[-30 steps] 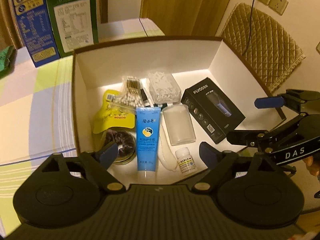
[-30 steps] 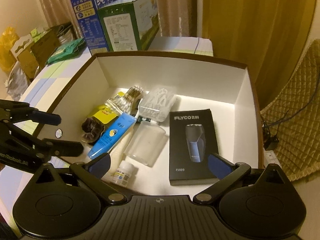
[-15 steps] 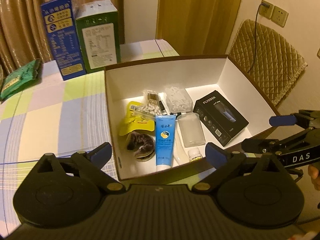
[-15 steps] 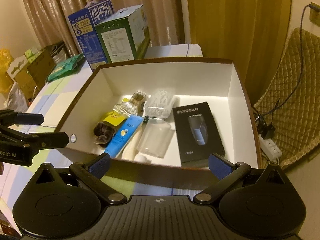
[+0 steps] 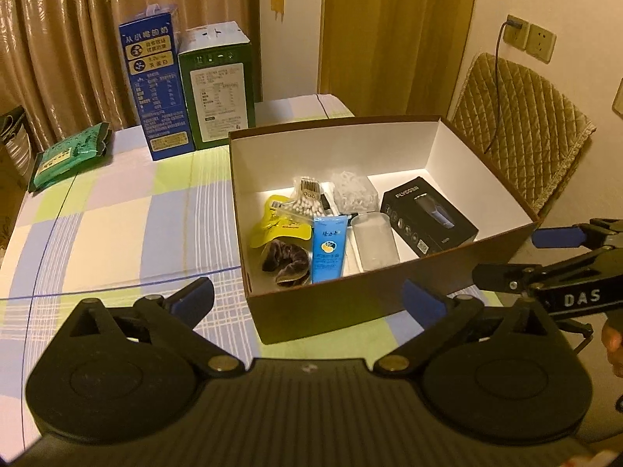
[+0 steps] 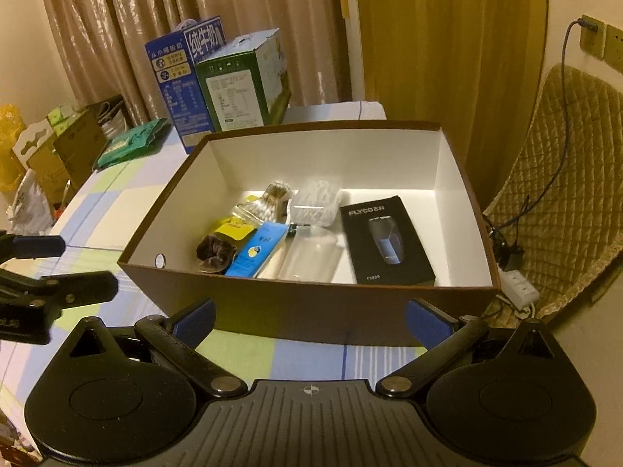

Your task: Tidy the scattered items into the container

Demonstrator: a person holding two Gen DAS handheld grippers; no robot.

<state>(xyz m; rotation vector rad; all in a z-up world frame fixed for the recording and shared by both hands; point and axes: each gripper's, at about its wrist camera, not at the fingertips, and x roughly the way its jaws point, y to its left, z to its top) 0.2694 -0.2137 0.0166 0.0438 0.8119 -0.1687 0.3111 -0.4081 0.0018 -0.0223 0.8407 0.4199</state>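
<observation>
Task looks nearly done: tube [image 5: 328, 249], shaver box [image 5: 428, 216], cup [image 5: 374, 242], swabs [image 5: 307, 204] etc. all lie inside the box [image 5: 331, 311]. Left gripper [image 5: 307, 299] has just opened wide, nothing between; right gripper [image 6: 309, 321] also wide, empty. No loose small item visible on the table [image 5: 117, 225].

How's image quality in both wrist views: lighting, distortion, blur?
Left wrist view: warm, dim yellow cast, strong fisheye bending of the box walls, dark vignette corners, items sharp. Right wrist view: same amber tint, glare streaks on the curtain, the box's near wall in shadow, no motion blur.
</observation>
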